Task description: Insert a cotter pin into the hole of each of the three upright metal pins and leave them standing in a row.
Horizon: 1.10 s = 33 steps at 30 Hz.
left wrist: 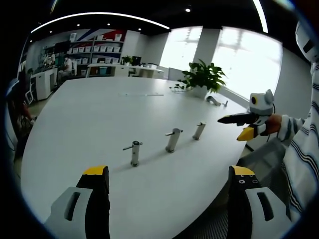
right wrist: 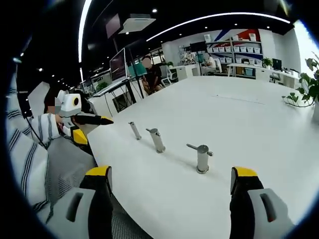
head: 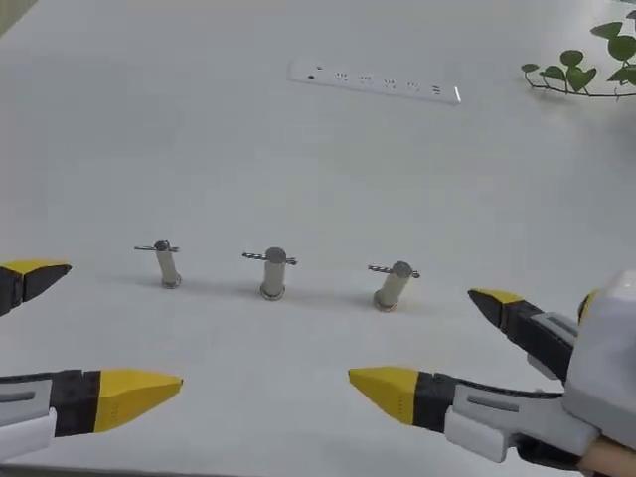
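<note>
3 metal pins (head: 273,275) carry cotter pins (head: 268,257); left claw (head: 125,323) edge-cropped.

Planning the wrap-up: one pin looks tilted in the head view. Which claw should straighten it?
Right. The right claw is open and nearest the leaning pin. The left claw is at the opposite end of the row.

We see white table (head: 318,179). Near, standing in row: left pin (head: 167,264), middle pin (head: 273,273), right pin (head: 392,286). Far: power strip (head: 378,81). Far right: plant sprig (head: 581,75).

3 pins (head: 273,278) dull grey metal; table (head: 298,169) smooth matt white.
</note>
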Motion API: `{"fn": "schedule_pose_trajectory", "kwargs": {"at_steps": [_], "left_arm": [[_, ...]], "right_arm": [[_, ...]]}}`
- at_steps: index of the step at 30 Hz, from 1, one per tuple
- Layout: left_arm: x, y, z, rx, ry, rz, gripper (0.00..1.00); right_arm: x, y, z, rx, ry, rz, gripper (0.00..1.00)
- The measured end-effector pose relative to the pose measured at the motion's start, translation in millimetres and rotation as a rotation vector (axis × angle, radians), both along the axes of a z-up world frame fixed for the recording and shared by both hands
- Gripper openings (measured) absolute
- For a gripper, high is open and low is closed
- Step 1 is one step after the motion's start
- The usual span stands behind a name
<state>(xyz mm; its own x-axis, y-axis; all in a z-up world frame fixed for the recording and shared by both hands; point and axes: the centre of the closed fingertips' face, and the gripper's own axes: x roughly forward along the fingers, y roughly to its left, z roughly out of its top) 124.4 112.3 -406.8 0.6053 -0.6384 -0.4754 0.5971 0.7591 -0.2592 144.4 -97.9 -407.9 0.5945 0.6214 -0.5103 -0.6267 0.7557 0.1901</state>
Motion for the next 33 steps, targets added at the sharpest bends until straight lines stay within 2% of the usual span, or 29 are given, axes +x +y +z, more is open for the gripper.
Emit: {"fn": "schedule_pose_trajectory", "kwargs": {"at_steps": [7, 10, 19, 24, 28, 33], "left_arm": [[1.7, 2.7, 0.8, 0.000, -0.014, 0.018, 0.99], [1.7, 2.8, 0.6, -0.007, -0.008, 0.019, 0.99], [1.3, 0.1, -4.8, 0.001, 0.003, -0.002, 0.99], [2.1, 0.9, -5.6, 0.033, -0.004, -0.016, 0.99], [2.5, 1.9, -7.4, 0.085, -0.015, -0.026, 0.99], [1.1, -2.8, -8.2, 0.102, -0.024, -0.015, 0.99]], "right_arm": [[-0.4, 7.1, -4.8, -0.022, 0.024, -0.013, 0.98], [-2.7, 8.7, -9.2, -0.057, 0.032, -0.002, 0.98], [-3.2, 4.7, -6.6, -0.066, 0.030, -0.021, 0.98], [-3.9, 0.5, -7.0, -0.071, 0.035, -0.037, 0.98], [-4.3, -1.0, -8.0, -0.068, 0.040, -0.047, 0.97], [-3.3, -1.2, -7.9, -0.070, 0.036, -0.050, 0.97]]}}
